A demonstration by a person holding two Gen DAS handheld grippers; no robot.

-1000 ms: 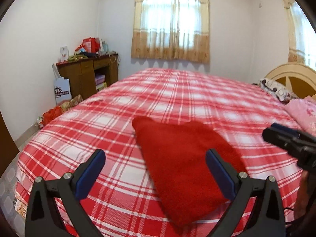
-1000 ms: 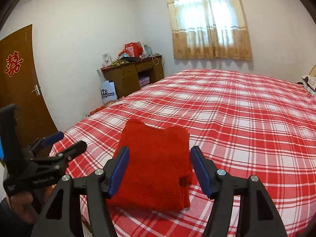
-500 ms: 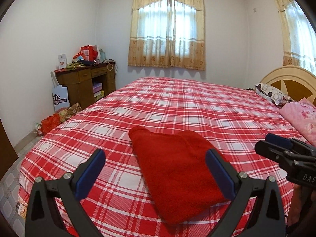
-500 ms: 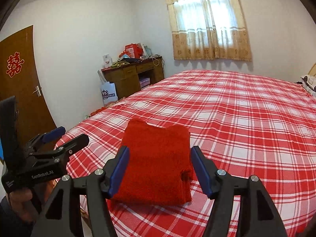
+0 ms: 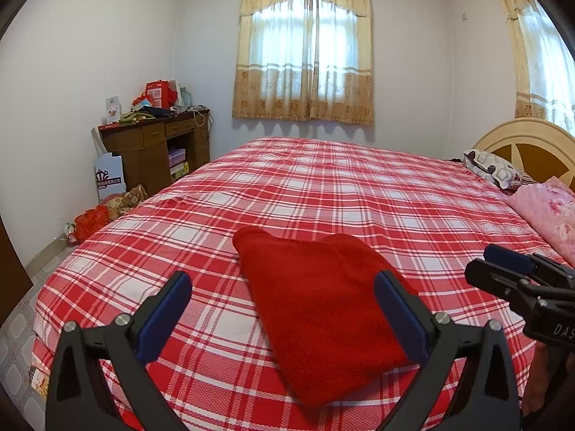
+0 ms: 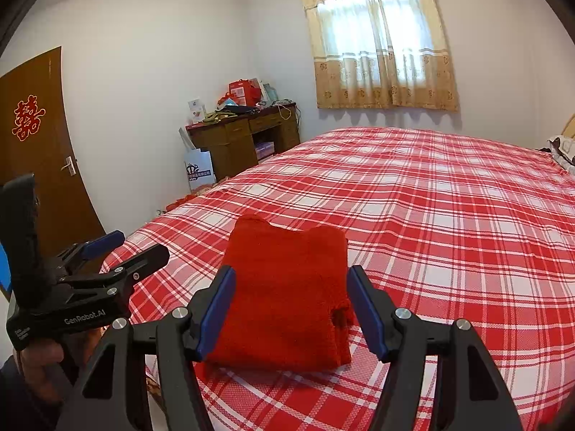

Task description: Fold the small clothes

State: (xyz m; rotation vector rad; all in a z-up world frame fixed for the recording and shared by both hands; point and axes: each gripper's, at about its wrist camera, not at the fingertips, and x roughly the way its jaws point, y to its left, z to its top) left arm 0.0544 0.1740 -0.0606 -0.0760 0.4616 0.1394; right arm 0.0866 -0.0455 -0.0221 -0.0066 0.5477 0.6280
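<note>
A folded red knit garment [image 5: 320, 309] lies flat near the front edge of the red plaid bed [image 5: 323, 186]; it also shows in the right wrist view [image 6: 284, 294]. My left gripper [image 5: 284, 312] is open and empty, held above the bed just short of the garment, which sits toward its right finger. My right gripper [image 6: 291, 309] is open and empty, with the garment showing between its fingers from above. Each gripper shows in the other's view, the right one [image 5: 517, 276] and the left one [image 6: 118, 255].
A brown desk [image 5: 154, 151] with clutter stands against the left wall, with bags [image 5: 107, 176] on the floor beside it. Pillows [image 5: 492, 168] and a pink quilt [image 5: 550, 212] lie by the headboard at right. A brown door [image 6: 39, 143] is at the far left.
Both grippers have drawn back and risen from the garment, so it looks smaller and lower in both views. The garment has not moved.
</note>
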